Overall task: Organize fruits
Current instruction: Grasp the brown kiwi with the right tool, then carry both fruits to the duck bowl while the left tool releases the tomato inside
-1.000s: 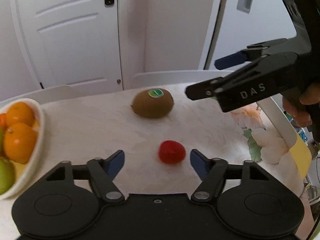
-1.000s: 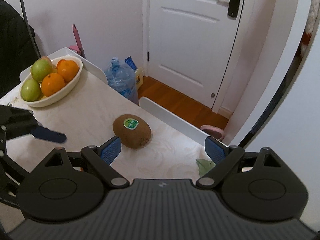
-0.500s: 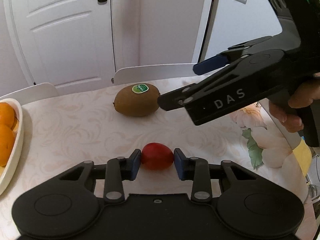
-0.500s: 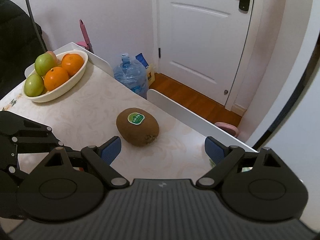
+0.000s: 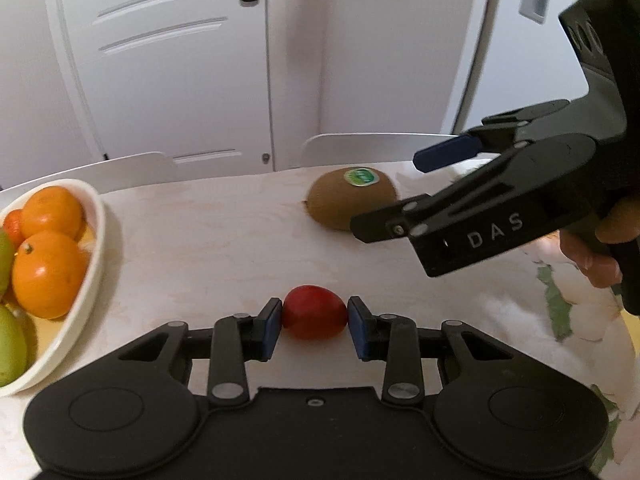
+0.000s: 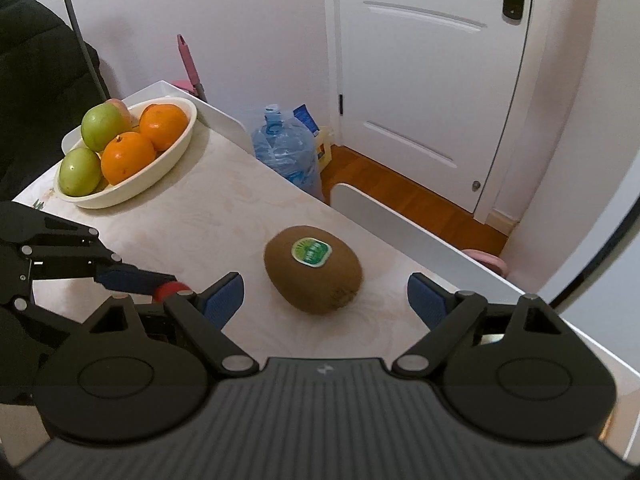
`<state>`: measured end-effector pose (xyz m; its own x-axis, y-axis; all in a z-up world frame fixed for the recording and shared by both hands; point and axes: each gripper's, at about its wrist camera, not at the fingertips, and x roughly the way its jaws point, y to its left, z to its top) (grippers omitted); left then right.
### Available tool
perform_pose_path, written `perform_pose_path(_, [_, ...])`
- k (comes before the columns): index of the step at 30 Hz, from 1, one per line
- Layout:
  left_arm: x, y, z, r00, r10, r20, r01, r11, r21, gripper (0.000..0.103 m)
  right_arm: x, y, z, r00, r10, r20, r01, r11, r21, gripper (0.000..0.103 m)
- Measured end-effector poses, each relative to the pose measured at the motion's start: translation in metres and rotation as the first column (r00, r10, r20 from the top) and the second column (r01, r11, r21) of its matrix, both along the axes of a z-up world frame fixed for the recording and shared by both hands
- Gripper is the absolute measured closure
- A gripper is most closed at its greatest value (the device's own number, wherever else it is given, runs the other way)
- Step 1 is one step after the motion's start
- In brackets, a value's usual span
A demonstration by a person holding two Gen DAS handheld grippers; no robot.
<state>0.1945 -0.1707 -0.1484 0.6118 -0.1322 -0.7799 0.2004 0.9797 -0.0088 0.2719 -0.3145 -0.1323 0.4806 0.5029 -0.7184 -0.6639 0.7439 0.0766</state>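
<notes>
A small red tomato-like fruit (image 5: 314, 312) rests on the pale table (image 5: 208, 240), and my left gripper (image 5: 314, 326) is shut on it, both blue pads (image 5: 271, 326) pressed against its sides. From the right wrist view that gripper (image 6: 168, 292) enters at the left, with only a bit of the red fruit (image 6: 173, 289) showing. A brown kiwi (image 6: 312, 268) with a green sticker lies just ahead of my right gripper (image 6: 324, 300), which stands open. Its near end sits between the fingers, untouched. In the left wrist view the right gripper (image 5: 386, 192) straddles the kiwi (image 5: 344, 200).
A cream bowl (image 6: 176, 156) of oranges and green apples stands at the table's far left, its rim (image 5: 96, 240) close to my left gripper. White chair backs (image 6: 400, 232) line the far table edge. A water bottle (image 6: 286, 152) stands on the floor. A hand (image 5: 600, 256) grips the right tool.
My left gripper's jaws closed onto the red fruit. The right gripper moved forward and down, so the kiwi now lies nearer, between its open fingers.
</notes>
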Motion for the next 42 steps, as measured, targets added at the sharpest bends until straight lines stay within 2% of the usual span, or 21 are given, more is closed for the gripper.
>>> perform_pose_path(6, [0.000,0.006,0.001,1.000,0.030,0.004,-0.030,0.999,0.016,0.064,0.004,0.013,-0.005,1.000,0.001,0.003,-0.001,1.000,-0.003,0.001])
perform_pose_path(12, [-0.003,0.016,0.002,0.998,0.062,0.003,-0.062,0.998,0.021,0.064,0.004,0.020,-0.008,0.999,0.006,0.041,-0.006,1.000,-0.011,0.003])
perform_pose_path(15, [-0.005,0.020,0.003,0.997,0.079,0.003,-0.079,0.997,0.018,0.064,0.006,0.022,-0.012,1.000,0.004,0.031,-0.003,1.000,-0.023,0.013])
perform_pose_path(17, [-0.007,0.024,0.003,0.996,0.086,0.004,-0.086,0.996,0.018,0.064,0.007,0.024,-0.015,1.000,0.008,0.019,-0.007,0.999,-0.031,0.024])
perform_pose_path(20, [-0.007,0.026,0.004,0.995,0.095,0.006,-0.095,0.995,0.020,0.064,0.005,0.024,-0.016,0.999,0.005,0.033,-0.003,0.999,-0.040,0.030])
perform_pose_path(30, [-0.020,0.039,0.024,0.990,0.132,0.049,-0.132,0.991,0.004,0.064,-0.011,0.023,0.002,1.000,-0.009,0.017,0.009,1.000,-0.004,0.031])
perform_pose_path(42, [-0.059,0.074,0.080,0.974,0.187,0.125,-0.187,0.982,-0.015,0.064,-0.050,0.045,0.048,0.999,-0.008,0.032,0.006,0.999,0.042,0.031])
